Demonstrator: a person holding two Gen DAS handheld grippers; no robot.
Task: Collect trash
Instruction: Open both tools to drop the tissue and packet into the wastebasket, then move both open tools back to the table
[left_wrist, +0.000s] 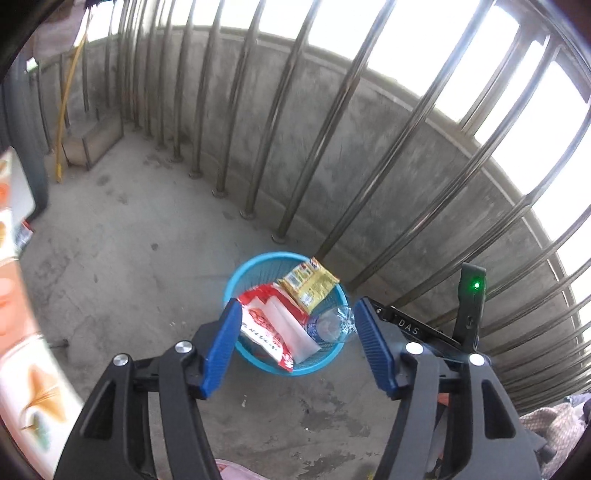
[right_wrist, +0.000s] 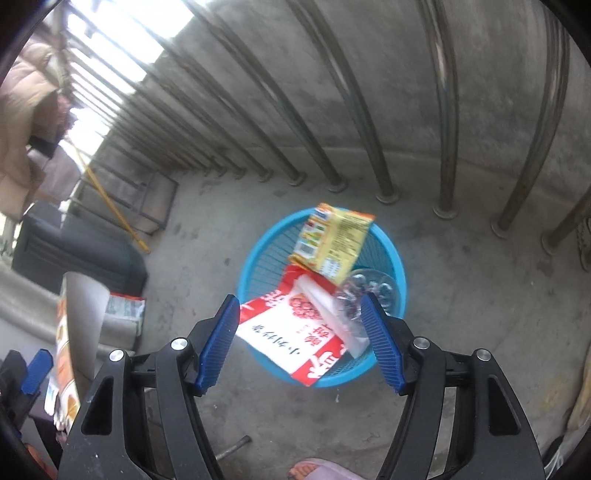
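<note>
My left gripper (left_wrist: 297, 345) spread wide, empty; my right gripper (right_wrist: 300, 341) likewise, both above round blue plastic mesh basket (right_wrist: 258, 254), red-and-white snack bag (right_wrist: 295, 328), yellow wrapper (right_wrist: 336, 240), crushed clear bottle (right_wrist: 364, 291) inside

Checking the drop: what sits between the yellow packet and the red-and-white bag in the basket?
Nothing; in the right wrist view the yellow packet overlaps the red-and-white bag directly inside the blue basket.

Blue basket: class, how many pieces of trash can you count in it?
3. In the blue basket: a yellow packet at the far rim, a red-and-white bag hanging over the near rim, a crushed clear bottle beside them. More may lie underneath.
</note>
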